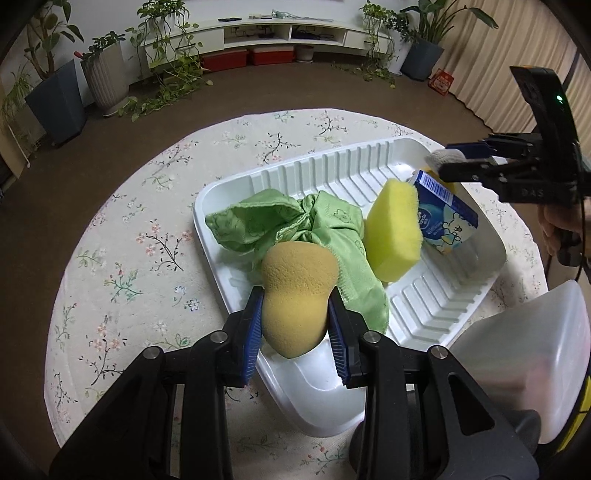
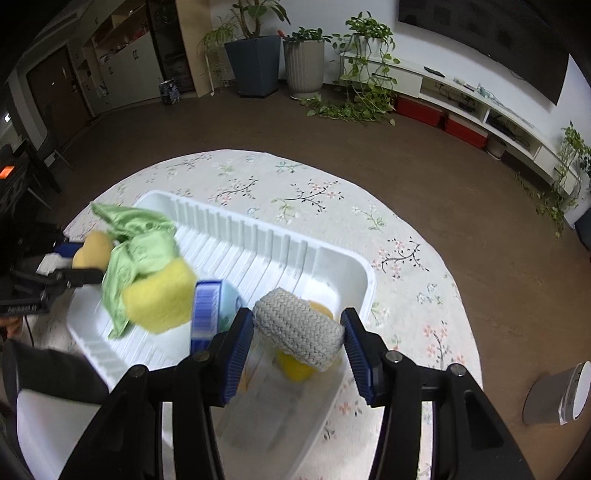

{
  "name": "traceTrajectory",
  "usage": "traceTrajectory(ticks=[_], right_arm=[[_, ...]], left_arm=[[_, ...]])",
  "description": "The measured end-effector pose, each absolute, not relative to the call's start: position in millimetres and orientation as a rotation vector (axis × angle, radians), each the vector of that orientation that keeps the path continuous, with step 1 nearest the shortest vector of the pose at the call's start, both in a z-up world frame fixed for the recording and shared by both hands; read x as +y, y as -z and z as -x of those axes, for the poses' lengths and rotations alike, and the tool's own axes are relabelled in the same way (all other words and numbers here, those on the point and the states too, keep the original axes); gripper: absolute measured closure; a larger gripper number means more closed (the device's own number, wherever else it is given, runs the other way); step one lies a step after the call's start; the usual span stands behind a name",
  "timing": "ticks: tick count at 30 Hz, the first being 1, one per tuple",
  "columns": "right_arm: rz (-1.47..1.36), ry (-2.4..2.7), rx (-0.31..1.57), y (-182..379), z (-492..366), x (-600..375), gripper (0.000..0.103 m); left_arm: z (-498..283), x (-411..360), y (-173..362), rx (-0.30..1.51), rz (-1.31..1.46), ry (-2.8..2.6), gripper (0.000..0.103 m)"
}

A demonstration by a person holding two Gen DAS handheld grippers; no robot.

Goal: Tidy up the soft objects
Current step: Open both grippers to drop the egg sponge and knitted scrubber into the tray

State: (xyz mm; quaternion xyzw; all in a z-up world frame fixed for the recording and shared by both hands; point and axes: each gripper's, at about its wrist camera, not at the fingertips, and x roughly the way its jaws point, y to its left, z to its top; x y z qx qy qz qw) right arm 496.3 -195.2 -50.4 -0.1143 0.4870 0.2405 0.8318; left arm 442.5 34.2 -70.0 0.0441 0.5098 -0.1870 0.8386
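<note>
A white ribbed tray (image 1: pixel 332 166) (image 2: pixel 280 243) lies on a round table with a floral cloth. In it are a knotted green cloth (image 1: pixel 295 221) (image 2: pixel 144 243), a yellow sponge (image 1: pixel 395 232) (image 2: pixel 159 299) and a blue tissue pack (image 1: pixel 447 210) (image 2: pixel 207 314). My left gripper (image 1: pixel 295 299) (image 2: pixel 74 269) is shut on a tan pear-shaped sponge (image 1: pixel 295 291) (image 2: pixel 92 249) over the tray's near corner. My right gripper (image 2: pixel 299 336) (image 1: pixel 443 162) is shut on a grey knitted roll (image 2: pixel 299 332) (image 1: pixel 443 157) above the tray's other end. A yellow object (image 2: pixel 293 365) lies under the roll.
A translucent white plastic container (image 1: pixel 524 350) stands at the table's right edge in the left wrist view. A grey cylinder (image 2: pixel 557 395) lies on the brown floor beside the table. Potted plants (image 2: pixel 255 55) and a low white shelf (image 1: pixel 288 33) line the walls.
</note>
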Motion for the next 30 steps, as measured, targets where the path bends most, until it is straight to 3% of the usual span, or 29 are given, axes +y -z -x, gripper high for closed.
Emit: traceTrajectory(ticks=[15, 19, 23, 30], right_arm=[[0.282, -0.505, 1.026, 71.6, -515.3, -175.1, 0.051], [0.286, -0.500, 1.029, 73.7, -514.6, -176.3, 0.050], [0.294, -0.490, 1.031, 77.0, -512.9, -178.0, 0.050], [0.291, -0.488, 1.021, 75.2, -508.6, -181.1, 0.049]], left_arm=[[-446.4, 26.8, 86.3, 1.086, -0.103, 0.415, 0.070], [-444.9, 32.4, 83.6, 1.079, -0.073, 0.413, 0.057], [-443.4, 29.8, 80.7, 1.073, -0.088, 0.409, 0.033], [-440.7, 30.6, 77.8, 1.063, -0.072, 0.411, 0.027]])
